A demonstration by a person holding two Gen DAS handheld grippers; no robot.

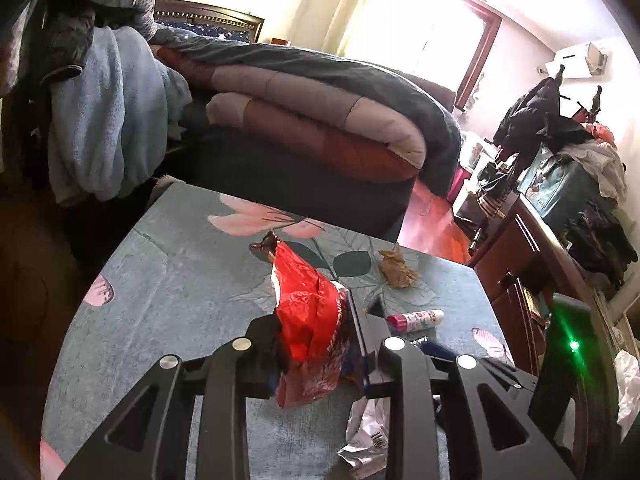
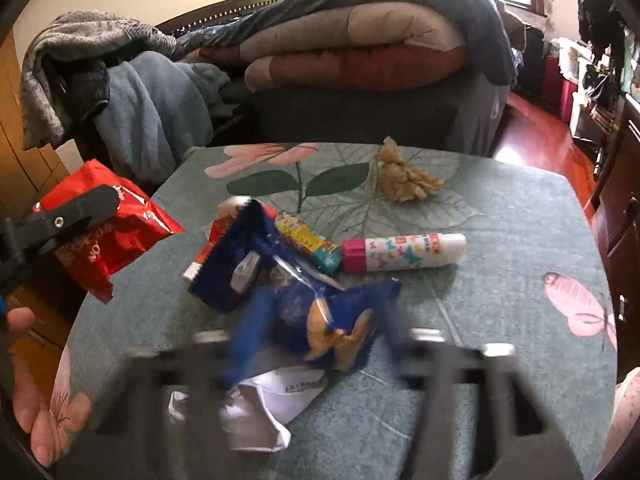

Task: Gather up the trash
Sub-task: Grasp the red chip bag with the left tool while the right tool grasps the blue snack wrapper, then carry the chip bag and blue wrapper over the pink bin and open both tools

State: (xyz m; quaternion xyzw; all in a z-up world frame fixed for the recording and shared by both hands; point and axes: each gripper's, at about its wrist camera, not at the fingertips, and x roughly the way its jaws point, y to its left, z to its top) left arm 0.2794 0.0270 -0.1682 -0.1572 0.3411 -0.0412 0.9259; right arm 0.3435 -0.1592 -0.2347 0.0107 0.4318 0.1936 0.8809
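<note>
At far left, above the bench [image 2: 500,280] edge, the left tongs [image 1: 316,344] grip a red wrapper [image 1: 308,320]. Centre: blue wrapper [image 2: 320,312], white paper [image 2: 260,412]. Right: glue stick [image 2: 404,252]. Right tongs [image 2: 320,344] are blurred; their state cannot be determined.

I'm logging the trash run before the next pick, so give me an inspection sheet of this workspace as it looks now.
Surface: table under a teal floral cloth.
Job's things: red wrapper lifted off the table; blue snack bag, white crumpled paper, tan paper wad and small colourful wrapper lie on the cloth.
Clutter: glue stick lying on its side.
Grippers: left gripper shut on the red wrapper; right gripper blurred over the blue snack bag, state unclear.
Cables: nothing seen.
Surroundings: bed with folded quilt, blue blanket, dark wooden dresser.
</note>
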